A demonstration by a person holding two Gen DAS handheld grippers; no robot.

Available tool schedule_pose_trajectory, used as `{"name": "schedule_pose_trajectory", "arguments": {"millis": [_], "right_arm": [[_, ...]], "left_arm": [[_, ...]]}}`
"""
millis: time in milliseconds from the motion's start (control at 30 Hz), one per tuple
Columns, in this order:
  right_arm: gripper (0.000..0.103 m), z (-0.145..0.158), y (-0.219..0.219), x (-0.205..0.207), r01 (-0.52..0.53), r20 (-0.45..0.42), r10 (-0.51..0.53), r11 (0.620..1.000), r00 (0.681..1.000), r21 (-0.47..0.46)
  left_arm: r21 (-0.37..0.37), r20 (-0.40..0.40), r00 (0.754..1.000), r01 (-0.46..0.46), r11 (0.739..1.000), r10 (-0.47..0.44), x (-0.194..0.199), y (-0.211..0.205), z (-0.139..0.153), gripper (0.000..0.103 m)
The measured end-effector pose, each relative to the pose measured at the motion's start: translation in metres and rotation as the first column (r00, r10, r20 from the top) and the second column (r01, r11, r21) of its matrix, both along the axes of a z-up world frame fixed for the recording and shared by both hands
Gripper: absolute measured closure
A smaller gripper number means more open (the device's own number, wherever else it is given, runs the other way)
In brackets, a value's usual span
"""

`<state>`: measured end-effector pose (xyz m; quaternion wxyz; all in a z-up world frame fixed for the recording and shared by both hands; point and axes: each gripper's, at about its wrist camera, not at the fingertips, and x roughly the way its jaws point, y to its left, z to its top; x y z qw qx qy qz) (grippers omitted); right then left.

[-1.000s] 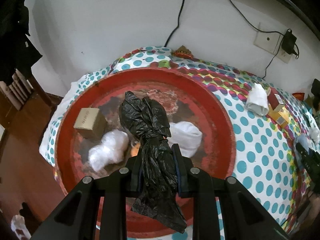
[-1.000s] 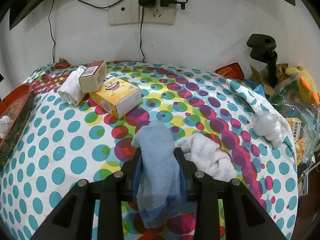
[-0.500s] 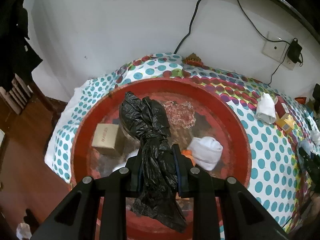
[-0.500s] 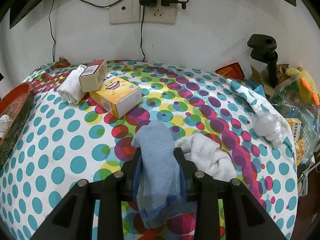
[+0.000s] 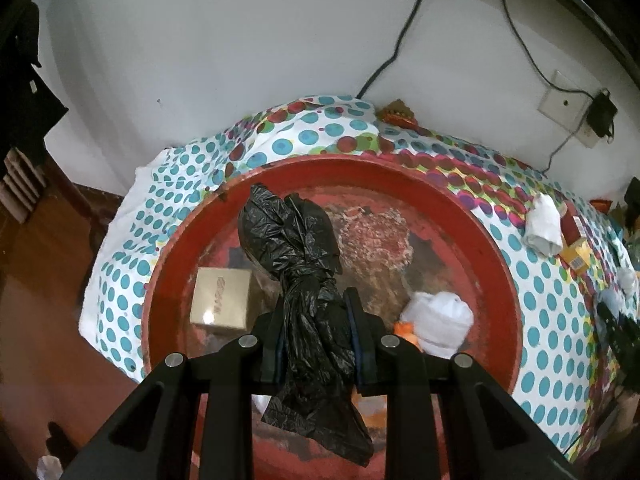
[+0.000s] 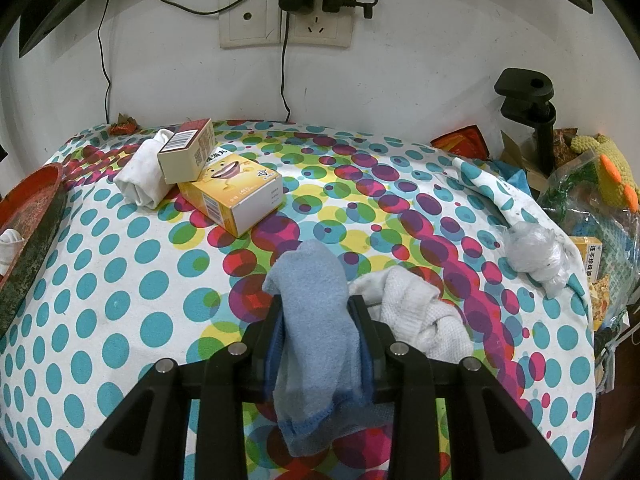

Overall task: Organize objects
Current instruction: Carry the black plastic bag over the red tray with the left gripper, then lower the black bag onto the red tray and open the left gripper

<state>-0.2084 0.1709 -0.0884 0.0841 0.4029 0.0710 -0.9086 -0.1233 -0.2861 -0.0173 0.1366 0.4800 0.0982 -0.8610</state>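
My left gripper (image 5: 316, 300) is shut on a crumpled black plastic bag (image 5: 296, 248), held above a round red tray (image 5: 400, 164). In the tray lie a beige box (image 5: 222, 298), a white cloth bundle (image 5: 440, 320) and a bit of something orange (image 5: 406, 330). My right gripper (image 6: 316, 304) is shut on a light blue sock (image 6: 312, 292), low over the dotted tablecloth (image 6: 120, 300). A white knitted sock (image 6: 416, 312) lies just right of it.
A yellow carton (image 6: 236, 192), a small beige and red box (image 6: 188, 150) and a rolled white cloth (image 6: 144, 172) sit at the back left. A clear plastic wad (image 6: 536, 252) and a pile of bags lie at the right edge. Wall sockets (image 6: 288, 20) with cables are behind.
My left gripper with the black bag has drawn back over the tray, which now sits further right in view, showing more of the table's left edge and floor. The right gripper has not moved.
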Motion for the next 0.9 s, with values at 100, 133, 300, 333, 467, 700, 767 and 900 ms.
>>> {"name": "schedule_pose_trajectory", "arguments": {"millis": [100,133,300,333,467,700,767,900], "right_arm": [[0.070,0.000,0.000,0.000,0.000,0.000,0.000,1.000,1.000,0.001],[0.070,0.000,-0.001,0.000,0.000,0.000,0.000,1.000,1.000,0.000],[0.070,0.000,-0.001,0.000,0.000,0.001,0.000,1.000,1.000,0.000],[0.070,0.000,-0.001,0.000,0.001,0.000,-0.001,1.000,1.000,0.001],[0.070,0.000,-0.001,-0.001,0.001,0.000,-0.001,1.000,1.000,0.007],[0.070,-0.002,-0.002,-0.001,0.001,0.003,-0.001,1.000,1.000,0.019],[0.070,-0.002,-0.002,-0.002,0.001,0.004,-0.001,1.000,1.000,0.021],[0.070,-0.002,-0.003,-0.002,0.001,0.004,-0.001,1.000,1.000,0.022]], "left_arm": [[0.006,0.026,0.999,-0.020,1.000,0.019,-0.007,-0.012,-0.007,0.081],[0.003,0.035,0.999,-0.016,1.000,0.016,-0.010,-0.015,-0.009,0.081],[-0.026,0.054,0.999,-0.006,1.000,0.008,-0.024,-0.024,-0.018,0.081],[-0.023,0.057,0.998,-0.008,1.000,0.009,-0.026,-0.026,-0.020,0.081],[0.015,0.073,0.997,-0.026,1.000,0.024,-0.040,-0.036,-0.031,0.081],[-0.035,0.123,0.992,-0.015,0.999,0.019,-0.052,-0.038,-0.045,0.079],[-0.032,0.126,0.992,-0.017,0.999,0.021,-0.053,-0.039,-0.048,0.078],[-0.051,0.135,0.991,-0.015,0.999,0.021,-0.053,-0.037,-0.051,0.077]]}}
